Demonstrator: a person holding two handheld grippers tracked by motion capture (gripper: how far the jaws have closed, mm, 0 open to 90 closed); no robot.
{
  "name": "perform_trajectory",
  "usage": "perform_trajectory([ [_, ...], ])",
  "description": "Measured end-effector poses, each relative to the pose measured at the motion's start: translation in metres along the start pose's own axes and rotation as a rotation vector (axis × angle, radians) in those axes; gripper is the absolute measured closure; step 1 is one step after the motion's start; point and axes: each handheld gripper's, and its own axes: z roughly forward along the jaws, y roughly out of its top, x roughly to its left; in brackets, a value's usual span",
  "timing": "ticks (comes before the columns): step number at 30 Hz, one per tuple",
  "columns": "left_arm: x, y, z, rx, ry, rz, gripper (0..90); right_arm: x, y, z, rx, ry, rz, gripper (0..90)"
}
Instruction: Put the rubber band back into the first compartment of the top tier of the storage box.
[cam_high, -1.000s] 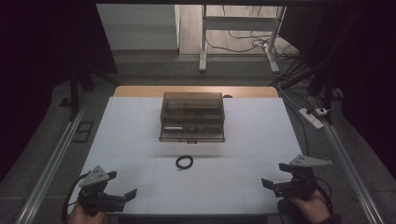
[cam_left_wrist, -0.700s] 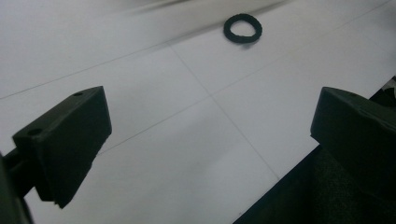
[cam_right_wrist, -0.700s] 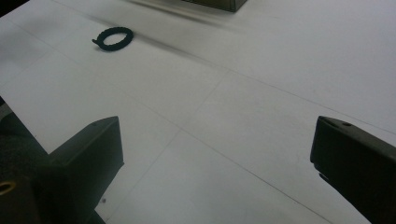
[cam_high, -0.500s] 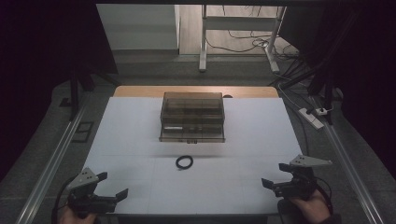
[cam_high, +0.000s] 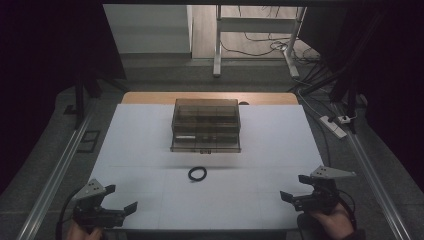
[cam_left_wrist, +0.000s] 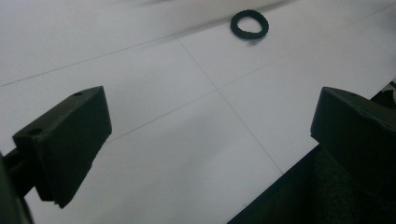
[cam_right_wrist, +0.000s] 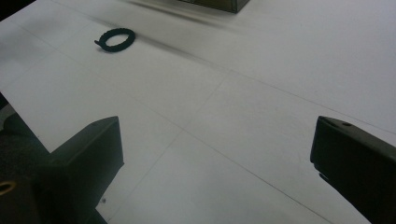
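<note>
The left gripper (cam_high: 119, 209) sits at the near left corner of the white table surface (cam_high: 280, 135), jaws spread wide with nothing between them. In the left gripper view the two black jaws stand far apart over bare white surface, and the near table edge cuts across the lower right. The right gripper (cam_high: 292, 198) sits at the near right corner, jaws likewise spread wide and empty (a grey three-cornered plate tops it).

The black ring (cam_high: 197, 173) lies flat on the table, roughly midway between the two grippers and farther from the person, well apart from both. It appears at the upper part of the left gripper view (cam_left_wrist: 250, 24) and at the upper left of the right gripper view (cam_right_wrist: 115, 39).

Behind the ring, near but not touching, stands a translucent drawer box (cam_high: 205, 126), its front facing the person.
</note>
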Motion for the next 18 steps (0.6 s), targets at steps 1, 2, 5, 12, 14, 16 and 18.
perform_trajectory([
  [1,0.0,0.0001,0.0002,0.0,0.0,-0.001,0.0,0.0,0.0,-0.0002,0.002,0.001,0.0,2.5],
  [2,0.0,0.0004,0.0004,0.003,0.002,-0.002,0.0,0.0,-0.0001,-0.0003,0.0,0.001,0.001,2.6],
  [5,0.0005,0.001,0.0016,0.014,0.004,-0.01,0.0,-0.0001,-0.0002,-0.0005,0.0,0.003,-0.001,2.5],
  [12,0.0014,0.0014,0.0016,0.017,-0.002,-0.015,0.6,-0.0001,-0.0001,-0.0005,0.001,0.006,-0.001,2.5],
  [14,0.0013,0.0017,0.0019,0.018,-0.007,-0.011,0.6,0.0001,0.0,-0.0004,0.002,0.006,-0.001,2.6],
  [16,0.0015,0.002,0.0027,0.024,-0.015,-0.013,0.7,0.0003,0.0,-0.0004,0.002,0.005,-0.001,2.5],
  [18,0.002,0.0023,0.0031,0.029,-0.022,-0.013,0.9,0.0002,-0.0001,-0.0004,0.001,0.004,-0.001,2.5],
])
